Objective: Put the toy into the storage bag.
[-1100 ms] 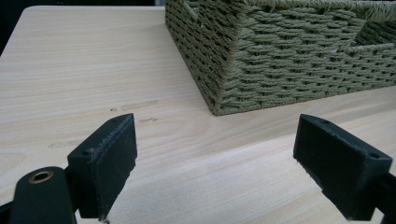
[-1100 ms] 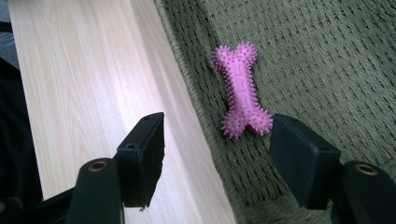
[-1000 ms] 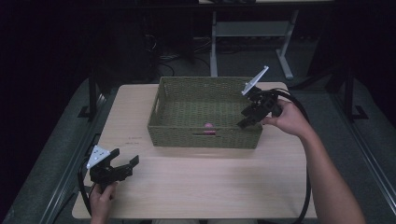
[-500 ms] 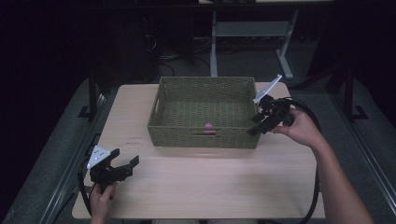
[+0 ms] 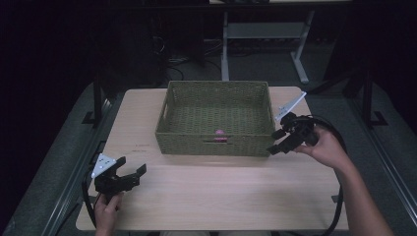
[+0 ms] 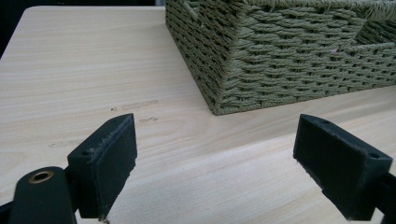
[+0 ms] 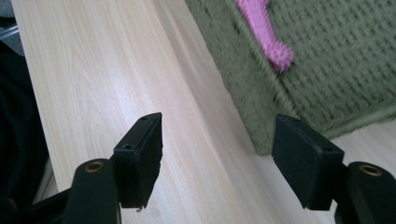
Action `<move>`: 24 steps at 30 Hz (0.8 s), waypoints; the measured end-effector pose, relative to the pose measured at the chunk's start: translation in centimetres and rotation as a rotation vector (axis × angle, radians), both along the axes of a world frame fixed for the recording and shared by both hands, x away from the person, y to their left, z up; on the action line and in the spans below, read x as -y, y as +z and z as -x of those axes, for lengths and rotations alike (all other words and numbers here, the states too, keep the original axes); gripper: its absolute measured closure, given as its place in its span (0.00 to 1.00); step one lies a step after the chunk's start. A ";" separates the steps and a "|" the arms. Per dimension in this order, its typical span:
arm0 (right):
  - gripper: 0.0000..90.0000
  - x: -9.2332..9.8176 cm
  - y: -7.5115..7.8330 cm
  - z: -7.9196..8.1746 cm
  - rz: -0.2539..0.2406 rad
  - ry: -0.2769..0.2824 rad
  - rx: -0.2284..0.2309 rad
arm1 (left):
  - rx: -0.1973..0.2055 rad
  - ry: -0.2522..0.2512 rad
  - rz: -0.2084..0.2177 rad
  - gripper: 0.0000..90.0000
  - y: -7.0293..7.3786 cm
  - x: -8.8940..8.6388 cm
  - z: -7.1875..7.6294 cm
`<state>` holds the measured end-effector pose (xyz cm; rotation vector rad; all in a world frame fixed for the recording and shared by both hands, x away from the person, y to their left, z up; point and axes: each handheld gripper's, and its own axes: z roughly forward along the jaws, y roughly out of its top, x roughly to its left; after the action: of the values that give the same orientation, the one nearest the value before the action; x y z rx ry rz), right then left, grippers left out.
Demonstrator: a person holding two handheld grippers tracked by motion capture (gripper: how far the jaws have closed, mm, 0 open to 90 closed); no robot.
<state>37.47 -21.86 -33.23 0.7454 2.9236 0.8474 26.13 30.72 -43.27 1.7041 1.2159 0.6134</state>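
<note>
The right gripper (image 5: 276,141) is held released, nothing gripped, just beside the basket (image 5: 214,144); a pink toy (image 7: 267,32) is seen beyond. The left gripper (image 5: 132,169) is likewise released, well apart from it.

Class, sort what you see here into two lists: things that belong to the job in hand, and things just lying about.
Part of the job:
- woven basket
- pink toy lying in the basket
- right gripper, open, beside the basket
- left gripper, open, near the table's front edge

Just there:
- table
- metal stand on the floor behind
</note>
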 end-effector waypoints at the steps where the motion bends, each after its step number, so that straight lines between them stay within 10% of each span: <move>1: 0.37 0.0 0.0 0.0 0.000 0.000 0.000 | 0.000 0.000 0.000 0.14 0.0 0.0 0.0; 24: 0.35 2.7 -5.9 5.1 -0.039 -0.082 0.004 | 0.000 -0.003 -0.003 0.14 0.0 0.0 0.0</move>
<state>32.38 -24.52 -39.12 0.8588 2.8582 0.9001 26.11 30.68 -43.30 1.7084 1.2132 0.6142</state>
